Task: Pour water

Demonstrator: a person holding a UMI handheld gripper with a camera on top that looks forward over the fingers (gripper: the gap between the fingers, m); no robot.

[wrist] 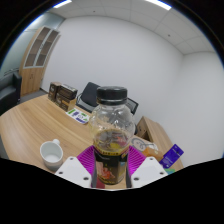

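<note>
Jar (pixel 111 135) upright betw. the jaws, long axis vertical, black lid up at 12, amber liquid in the bottom part. Jaws closed on it, 2 pink pads (pixel 103 160) pressing its sides. White cup (pixel 52 153) at 9 on wooden tabletop (pixel 35 125). Boxes (pixel 63 94) beyond at 11. White walls, ceiling lights.

**Around the wooden table**

A long light wooden table (pixel 35 125) bears a dark brown cardboard box (pixel 62 94) at its far end. Beside the box stands a black and white boxy machine (pixel 87 100), perhaps a printer. A small flat blue and white packet (pixel 77 116) lies nearer. At the table's other edge sits a purple carton (pixel 172 155). A tall wooden shelf cabinet (pixel 40 48) stands against the white wall (pixel 120 50).
</note>
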